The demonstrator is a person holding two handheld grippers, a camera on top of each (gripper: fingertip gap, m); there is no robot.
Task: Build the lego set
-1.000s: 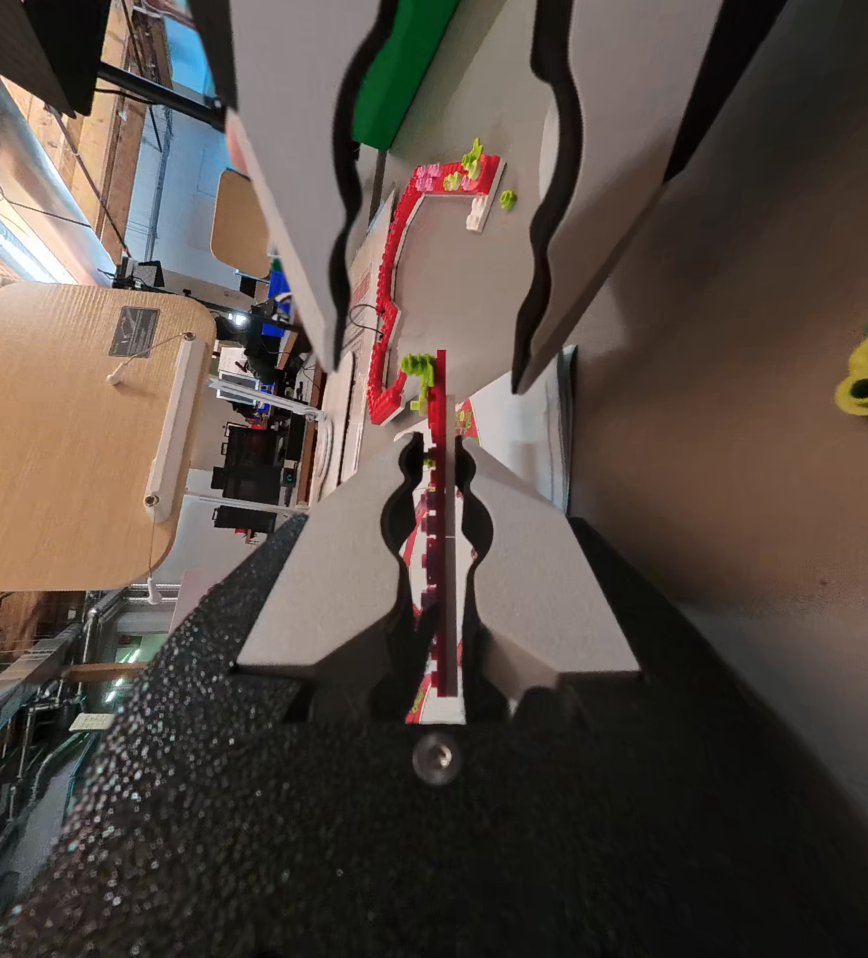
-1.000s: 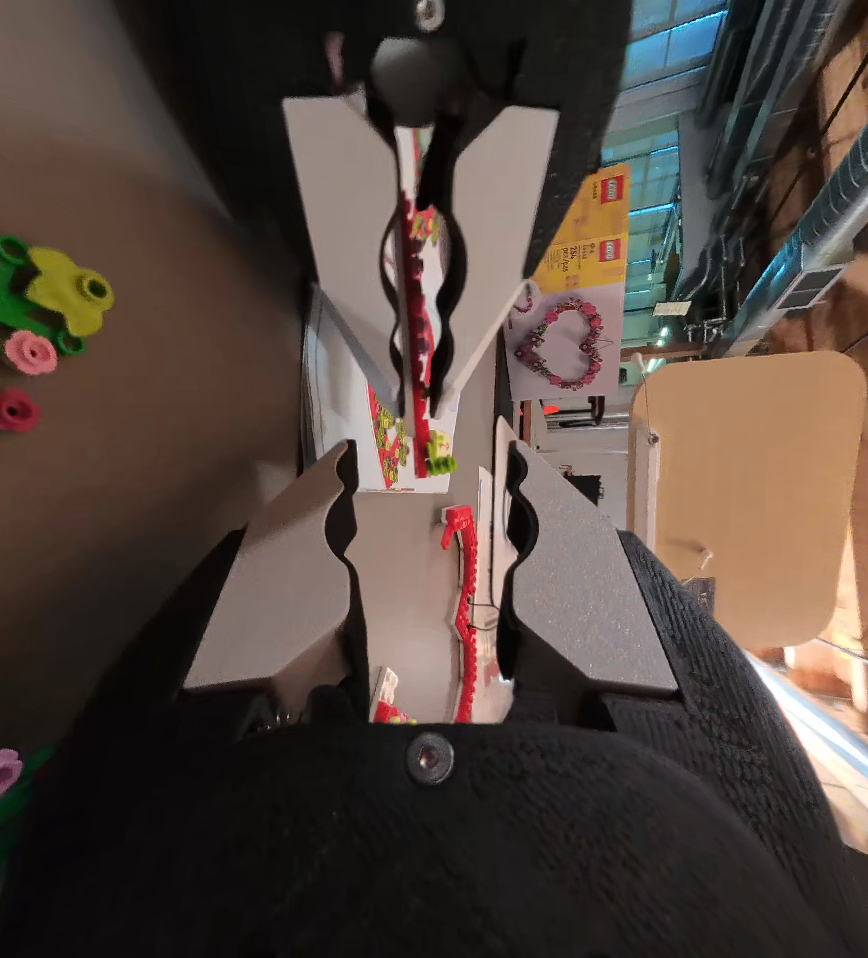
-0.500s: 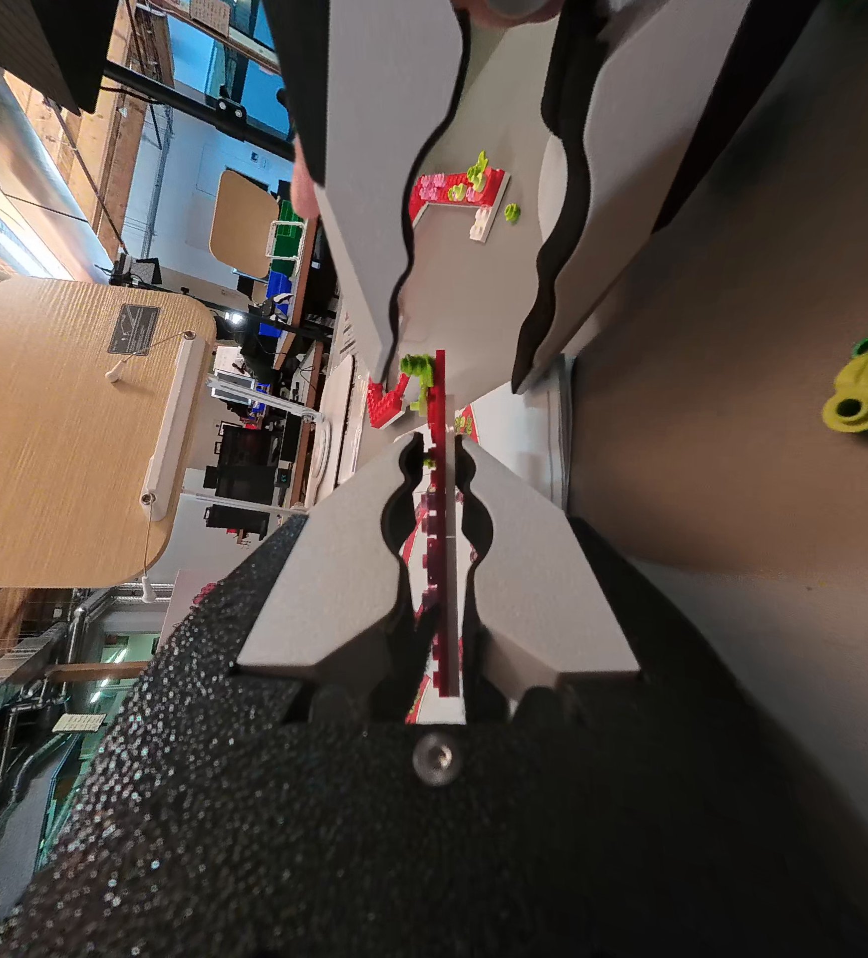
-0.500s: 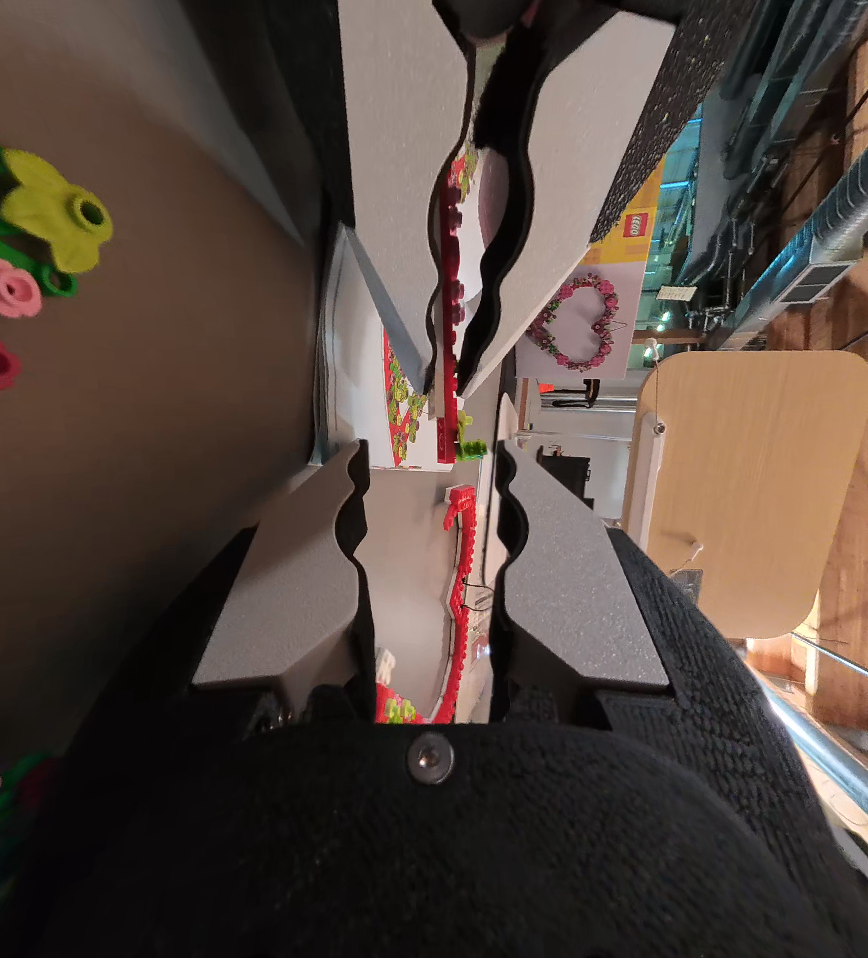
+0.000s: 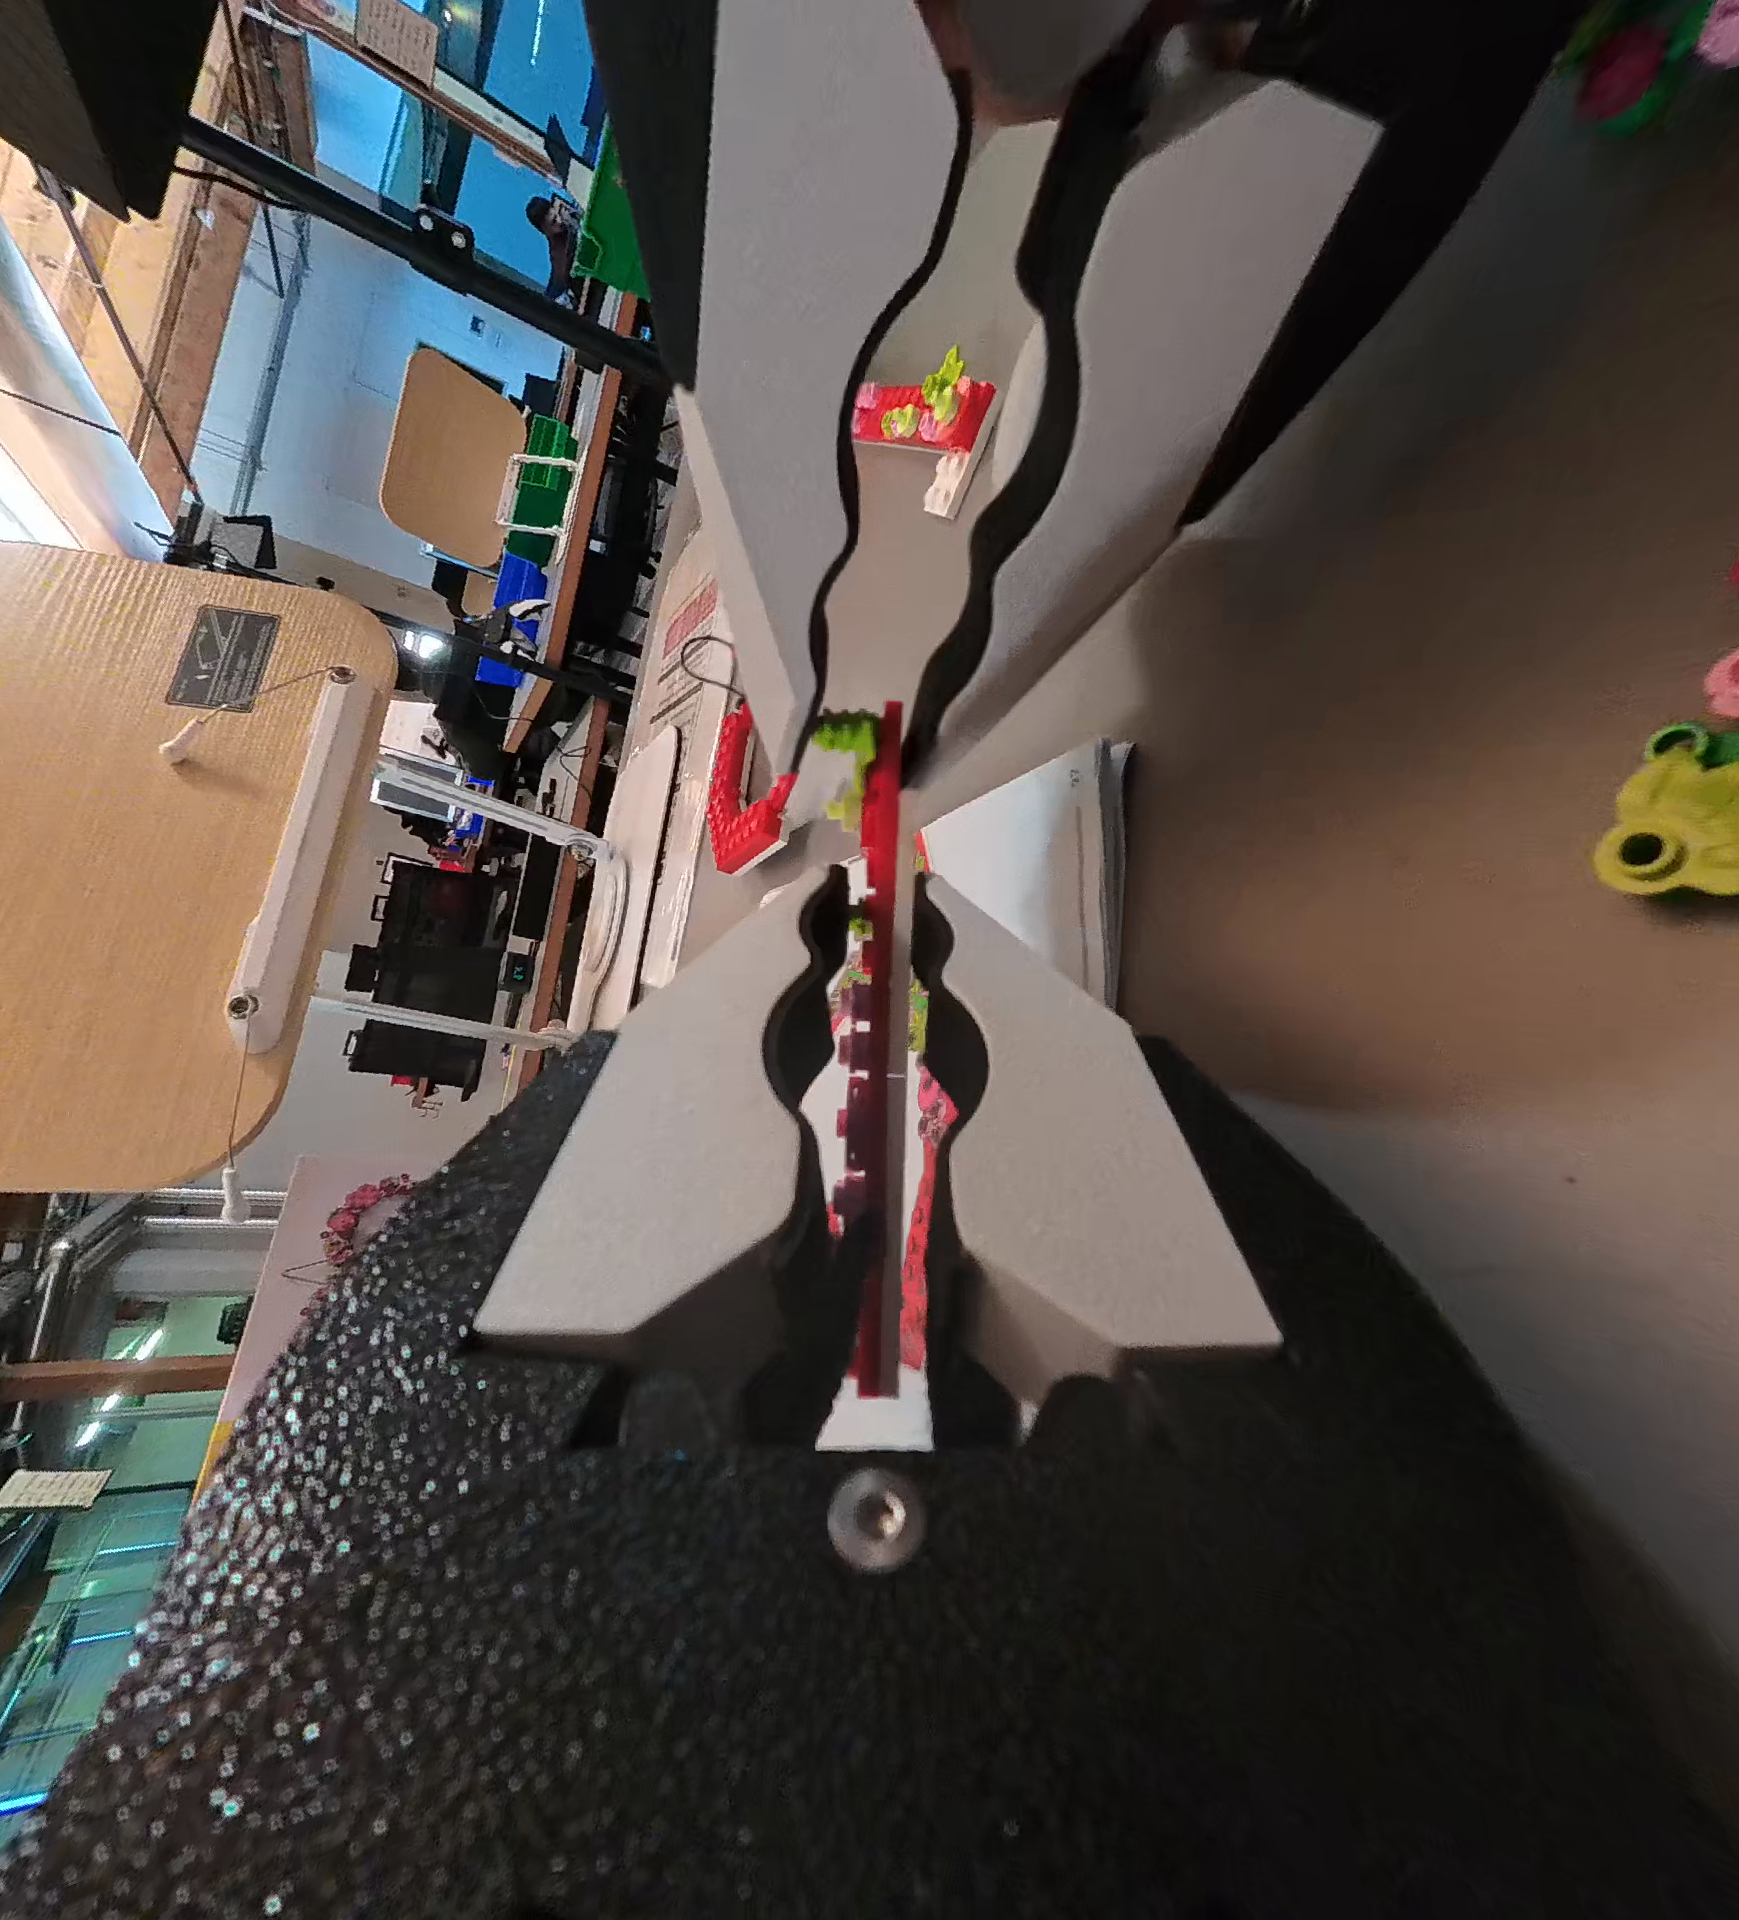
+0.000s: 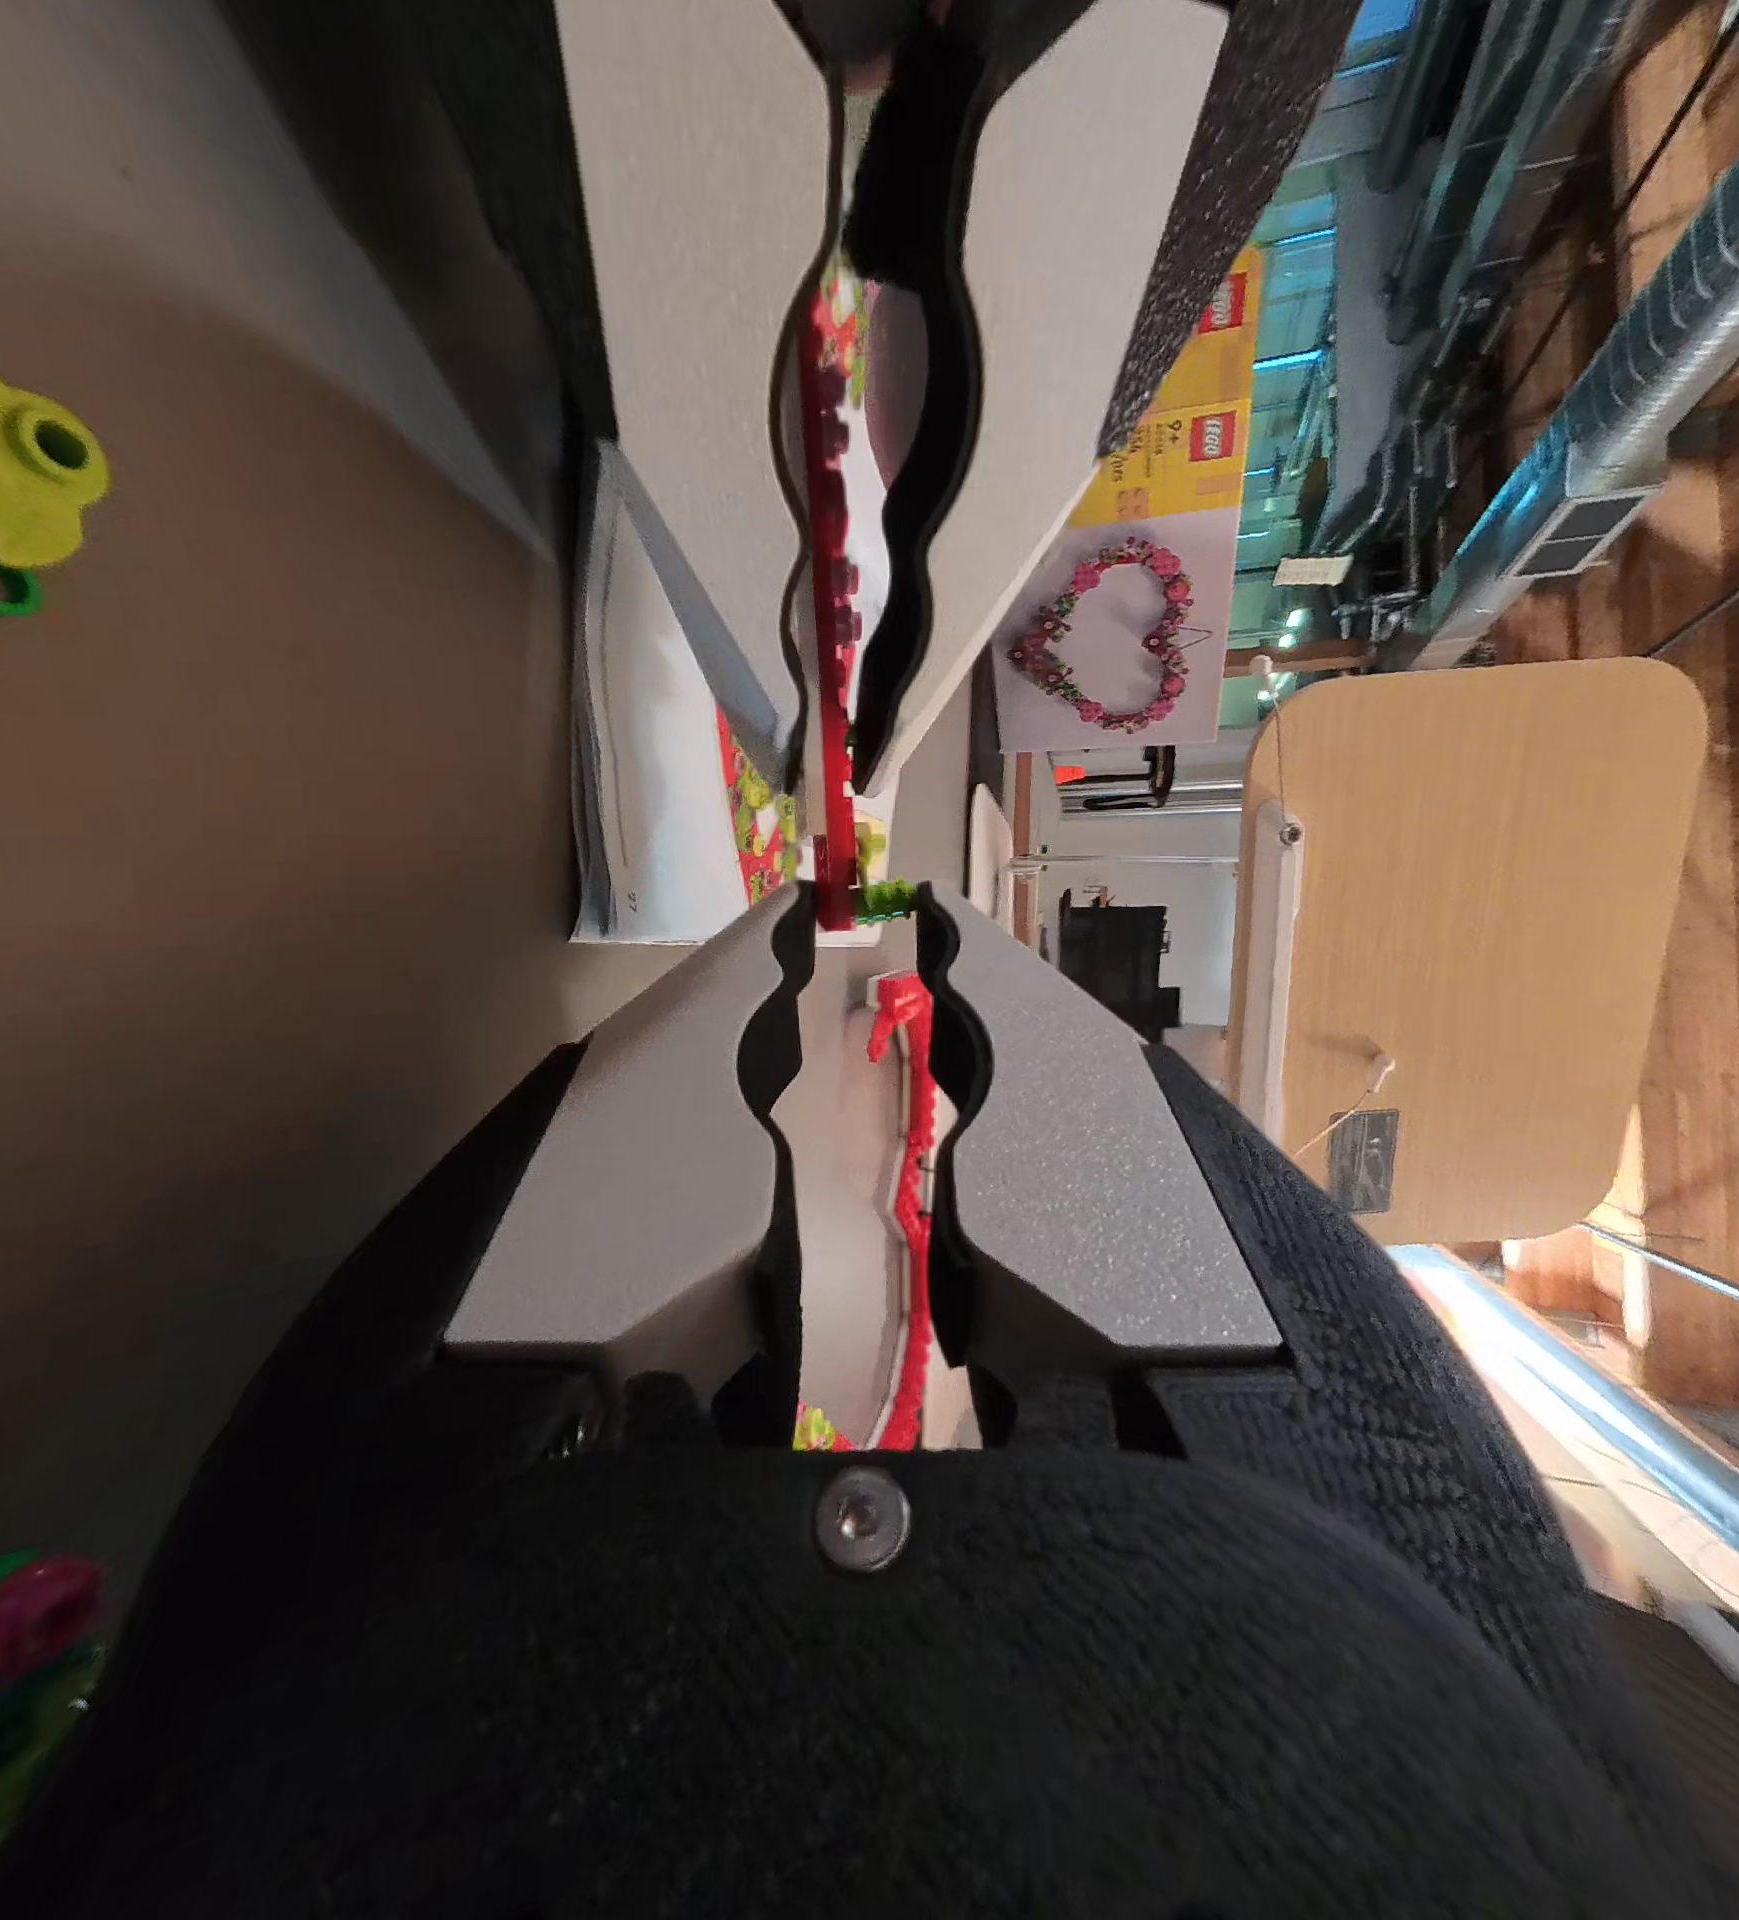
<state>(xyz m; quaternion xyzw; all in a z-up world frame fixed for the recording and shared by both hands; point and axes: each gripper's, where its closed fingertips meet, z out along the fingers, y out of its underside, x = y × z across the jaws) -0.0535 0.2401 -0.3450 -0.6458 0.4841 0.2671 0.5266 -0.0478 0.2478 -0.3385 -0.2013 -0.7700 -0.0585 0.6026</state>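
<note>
My left gripper (image 5: 873,883) is shut on a thin red lego strip (image 5: 884,997) seen edge-on, with dark pink studs along it and a lime leaf (image 5: 842,750) at its far end. My right gripper (image 6: 865,906) faces it from the other side. Its jaws stand closed around the strip's end (image 6: 834,883) and a green leaf piece (image 6: 886,898) there. Each gripper shows in the other's view, the right gripper (image 5: 854,743) at the top of the left wrist view and the left gripper (image 6: 829,774) at the top of the right wrist view. Both hold the strip above the table.
A red curved frame piece (image 5: 740,810) lies on the table (image 5: 1364,1039) behind. It also shows in the right wrist view (image 6: 912,1143). A flowered segment (image 5: 922,416) lies farther off. An instruction booklet (image 5: 1031,862) is under the grippers. Loose flowers and leaves (image 5: 1696,831) lie to the side. The set's box (image 6: 1125,623) stands behind. My two grippers' fingertips are within a few centimetres of each other.
My right gripper has moved in toward the left one and narrowed from wide open to closed around the strip's leaf end. The left gripper has kept its hold on the strip.
</note>
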